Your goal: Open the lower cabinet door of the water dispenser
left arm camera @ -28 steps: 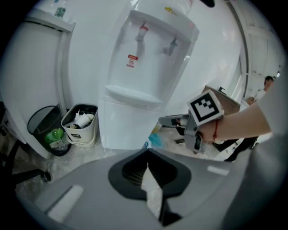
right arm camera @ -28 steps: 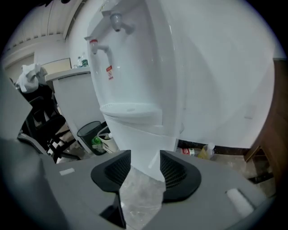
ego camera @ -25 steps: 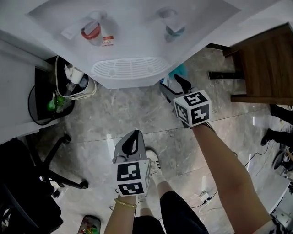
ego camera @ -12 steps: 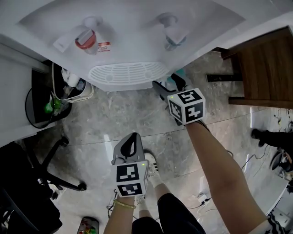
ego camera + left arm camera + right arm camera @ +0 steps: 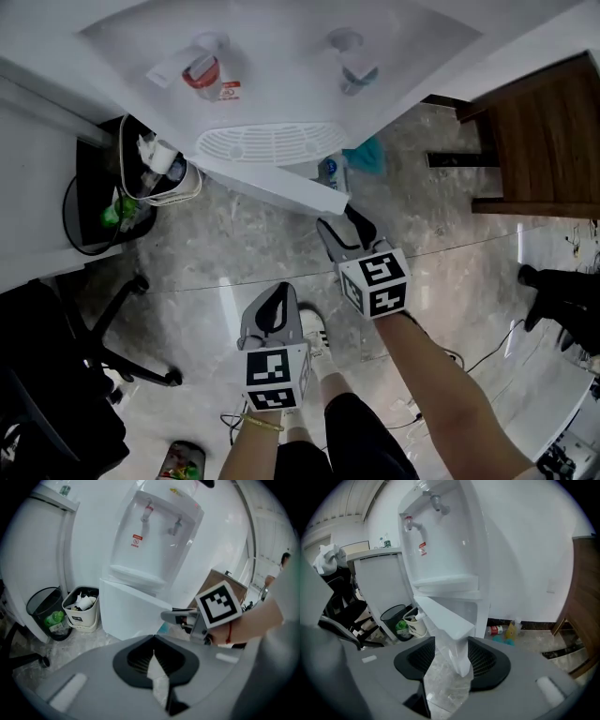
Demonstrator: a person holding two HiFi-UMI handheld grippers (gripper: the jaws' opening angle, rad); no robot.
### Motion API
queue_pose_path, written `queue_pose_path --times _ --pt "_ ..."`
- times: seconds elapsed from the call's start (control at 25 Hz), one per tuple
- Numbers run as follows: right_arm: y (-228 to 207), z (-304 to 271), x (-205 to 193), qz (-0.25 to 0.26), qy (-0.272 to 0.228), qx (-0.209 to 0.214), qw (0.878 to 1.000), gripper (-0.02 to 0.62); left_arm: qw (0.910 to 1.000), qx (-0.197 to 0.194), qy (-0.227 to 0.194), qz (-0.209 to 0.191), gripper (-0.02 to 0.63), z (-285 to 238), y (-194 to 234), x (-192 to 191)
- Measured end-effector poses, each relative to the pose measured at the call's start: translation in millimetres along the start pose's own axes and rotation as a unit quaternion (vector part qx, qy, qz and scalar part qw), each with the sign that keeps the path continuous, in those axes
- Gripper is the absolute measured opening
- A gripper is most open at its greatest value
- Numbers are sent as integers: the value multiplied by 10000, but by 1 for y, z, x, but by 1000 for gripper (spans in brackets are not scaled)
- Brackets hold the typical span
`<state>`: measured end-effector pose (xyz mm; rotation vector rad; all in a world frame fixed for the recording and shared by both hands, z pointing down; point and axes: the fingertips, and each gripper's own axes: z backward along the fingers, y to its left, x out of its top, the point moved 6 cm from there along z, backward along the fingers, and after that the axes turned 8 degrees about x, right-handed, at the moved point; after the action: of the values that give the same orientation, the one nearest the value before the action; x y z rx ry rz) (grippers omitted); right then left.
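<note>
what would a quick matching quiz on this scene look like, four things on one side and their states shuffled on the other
Things:
1 door
2 left claw
3 black bin
4 white bin

States:
a holds a green bottle
b swung partly open
c stuffed with paper
d shut, empty

Pairs: 1-b; 2-d; 3-a; 4-c

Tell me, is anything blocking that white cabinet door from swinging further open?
Nothing visible. The lower cabinet door is ajar, its free edge between the closing jaws of the right gripper, and only floor lies before it. The white bin stands off to the hinge side, apart from it.
</note>
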<state>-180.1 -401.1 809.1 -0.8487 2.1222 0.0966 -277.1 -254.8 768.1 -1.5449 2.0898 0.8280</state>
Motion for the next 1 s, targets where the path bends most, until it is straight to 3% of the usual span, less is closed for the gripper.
queue_pose_path --times 0.2,0.4,0.64,0.76,1.0 --pt "62 18 -31 -151 118 201 9996 181 9996 177 -52 214 6 27 18 -23" --pt "123 18 -49 -262 232 569 9978 113 9985 485 47 235 6 50 48 -47" --pt "188 3 -54 55 386 1148 9926 62 9951 877 46 447 6 70 82 -67" --pt "212 -7 -50 218 408 1351 9898 0 9934 1034 68 499 6 76 96 -74" --pt "231 -17 -48 315 458 1485 9873 -2 9898 1224 27 726 6 82 112 -77"
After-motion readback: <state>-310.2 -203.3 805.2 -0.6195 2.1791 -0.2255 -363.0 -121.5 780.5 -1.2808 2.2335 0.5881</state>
